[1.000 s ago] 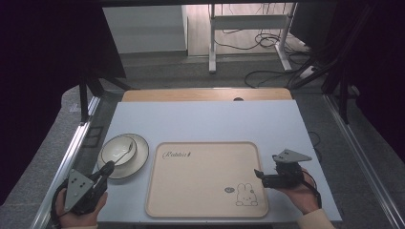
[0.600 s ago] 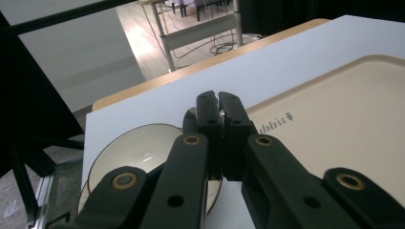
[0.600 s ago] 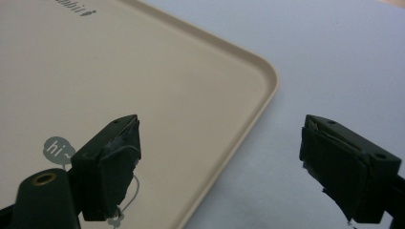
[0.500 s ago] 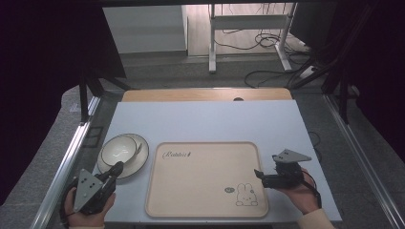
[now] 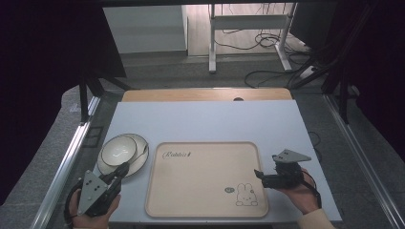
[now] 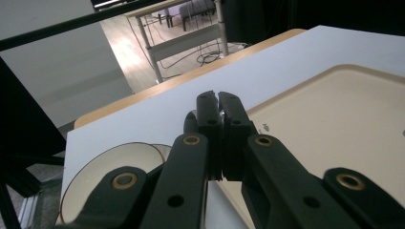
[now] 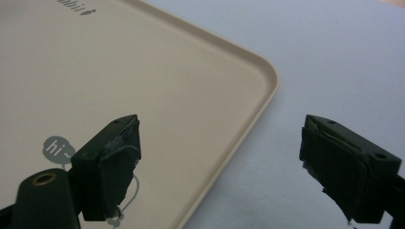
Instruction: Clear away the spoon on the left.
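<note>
Quick update. Left gripper [image 5: 123,168] at lower left of the high view, crept a bit to the right vs a sec ago, tips now right at the lower edge of the white dish [image 5: 119,149]. Jaws together in the left gripper view [image 6: 218,98]. Can't tell if anything's pinched, just a pale glint behind the tips. Dish [image 6: 102,167] at lower left of that view, half hidden under the gripper. Dish itself hasn't budged, sitting on the surface [image 5: 205,119] just left of the beige tray [image 5: 205,213].

Right gripper [image 5: 258,174] parked same spot as before, at the tray's right edge, lower right of the frame. Jaws wide apart in the right gripper view [image 7: 219,143], one over the tray [image 7: 260,62], the other over bare surface, straddling the rim, not gripping.

Guessing that means dish-to-tray move is about to start: prob needs left jaws opened first to bite the dish rim, w/ right side ready to steady the tray. Nothing on the tray yet.
</note>
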The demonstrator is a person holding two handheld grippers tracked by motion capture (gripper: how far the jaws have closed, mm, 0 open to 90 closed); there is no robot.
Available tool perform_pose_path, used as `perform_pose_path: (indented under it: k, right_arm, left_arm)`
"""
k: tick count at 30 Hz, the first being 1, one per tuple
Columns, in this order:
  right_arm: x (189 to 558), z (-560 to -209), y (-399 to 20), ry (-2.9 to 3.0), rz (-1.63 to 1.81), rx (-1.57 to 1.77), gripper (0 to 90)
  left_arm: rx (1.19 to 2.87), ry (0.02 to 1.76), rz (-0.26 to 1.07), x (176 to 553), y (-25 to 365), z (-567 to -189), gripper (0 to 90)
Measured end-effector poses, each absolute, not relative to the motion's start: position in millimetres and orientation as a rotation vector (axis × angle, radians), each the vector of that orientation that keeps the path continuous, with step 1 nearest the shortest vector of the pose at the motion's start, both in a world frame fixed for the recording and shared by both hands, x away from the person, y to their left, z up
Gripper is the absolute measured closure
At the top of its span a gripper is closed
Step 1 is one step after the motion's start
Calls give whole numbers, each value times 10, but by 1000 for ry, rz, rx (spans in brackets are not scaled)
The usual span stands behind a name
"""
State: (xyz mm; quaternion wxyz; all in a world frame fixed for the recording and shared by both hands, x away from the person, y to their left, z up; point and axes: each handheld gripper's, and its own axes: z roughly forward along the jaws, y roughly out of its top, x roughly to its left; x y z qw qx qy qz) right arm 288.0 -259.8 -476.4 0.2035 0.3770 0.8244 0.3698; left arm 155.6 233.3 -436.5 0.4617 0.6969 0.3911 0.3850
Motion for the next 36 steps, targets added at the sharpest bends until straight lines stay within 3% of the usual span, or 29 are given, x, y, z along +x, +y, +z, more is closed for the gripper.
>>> perform_pose_path:
  k: [27,36]
  right_arm:
    - [2881,-4772,-2590,2302,1026,1048,140]
    - [2883,-4770,-2591,2297,1026,1041,140]
  left_arm:
    - [1750,887,861,1599,2064,-4410,898]
    - [1781,896,851,1769,1948,-4525,899]
